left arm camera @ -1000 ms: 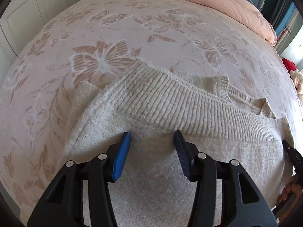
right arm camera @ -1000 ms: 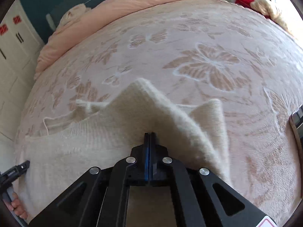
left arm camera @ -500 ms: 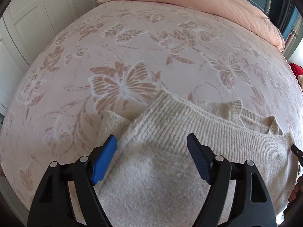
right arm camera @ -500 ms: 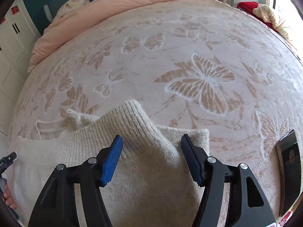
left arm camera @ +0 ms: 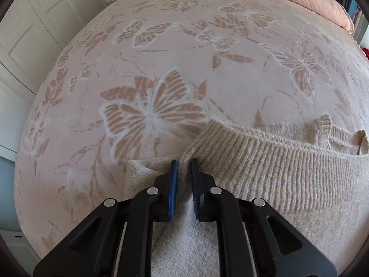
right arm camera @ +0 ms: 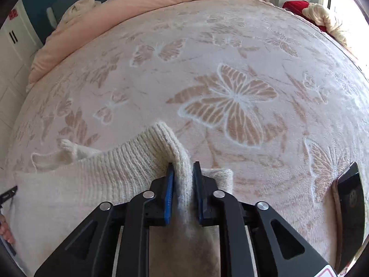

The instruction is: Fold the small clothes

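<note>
A cream knitted sweater [left arm camera: 288, 168] lies folded on the pink butterfly bedspread [left arm camera: 161, 80], its ribbed hem across the top. My left gripper [left arm camera: 183, 161] is shut on the sweater's left edge near the ribbed corner. In the right wrist view the same sweater [right arm camera: 80, 184] spreads to the left, and my right gripper [right arm camera: 182, 165] is shut on a bunched fold of its ribbed right corner. Both blue-padded jaws stand nearly together with knit pinched between them.
A phone [right arm camera: 349, 210] lies on the bedspread [right arm camera: 230, 57] at the right. A pink duvet [right arm camera: 138, 7] is piled at the head of the bed. Red and cream items [right arm camera: 309, 11] sit at the far right edge. White wardrobe doors [left arm camera: 39, 30] stand to the left.
Both grippers were open half a second ago above the sweater. They have moved down to the outer corners of the ribbed hem and closed on the knit.
</note>
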The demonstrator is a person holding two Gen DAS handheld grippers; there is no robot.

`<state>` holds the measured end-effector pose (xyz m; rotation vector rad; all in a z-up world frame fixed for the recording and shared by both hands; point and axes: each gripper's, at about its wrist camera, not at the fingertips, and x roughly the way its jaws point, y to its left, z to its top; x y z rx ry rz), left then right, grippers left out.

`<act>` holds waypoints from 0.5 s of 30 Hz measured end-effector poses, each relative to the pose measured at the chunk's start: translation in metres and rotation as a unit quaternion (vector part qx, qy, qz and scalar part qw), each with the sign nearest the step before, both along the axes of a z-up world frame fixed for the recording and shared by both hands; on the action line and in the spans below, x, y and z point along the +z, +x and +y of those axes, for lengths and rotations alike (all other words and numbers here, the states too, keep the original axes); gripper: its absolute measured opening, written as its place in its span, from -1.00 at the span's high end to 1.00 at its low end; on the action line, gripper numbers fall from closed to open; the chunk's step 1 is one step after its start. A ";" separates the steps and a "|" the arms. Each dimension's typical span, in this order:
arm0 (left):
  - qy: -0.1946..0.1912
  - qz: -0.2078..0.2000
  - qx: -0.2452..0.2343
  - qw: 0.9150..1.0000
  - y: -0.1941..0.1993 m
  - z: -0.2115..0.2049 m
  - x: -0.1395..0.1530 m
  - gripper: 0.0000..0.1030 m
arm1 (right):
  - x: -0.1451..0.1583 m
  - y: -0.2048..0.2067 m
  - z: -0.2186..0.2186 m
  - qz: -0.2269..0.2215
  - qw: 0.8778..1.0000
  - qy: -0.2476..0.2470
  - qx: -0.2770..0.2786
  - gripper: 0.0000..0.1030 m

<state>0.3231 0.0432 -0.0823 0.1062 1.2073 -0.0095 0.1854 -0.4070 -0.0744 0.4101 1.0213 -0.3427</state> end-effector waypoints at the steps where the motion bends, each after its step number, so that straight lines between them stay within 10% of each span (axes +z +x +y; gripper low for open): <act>1: -0.018 -0.004 0.008 1.000 -0.005 0.006 0.009 0.74 | 0.015 -0.007 0.006 -0.018 1.000 -0.004 -0.006 0.62; 4: -0.053 -0.046 0.019 0.997 -0.040 0.027 0.044 0.71 | 0.056 -0.048 0.041 -0.072 0.997 -0.028 0.012 0.49; 8: -0.125 -0.056 0.066 0.988 -0.116 0.068 0.060 -0.07 | 0.061 -0.095 0.112 -0.090 0.992 0.032 0.084 0.52; 15: -0.246 0.005 0.181 0.952 -0.213 0.113 0.005 -0.08 | 0.036 -0.096 0.222 -0.063 0.983 0.061 0.159 0.80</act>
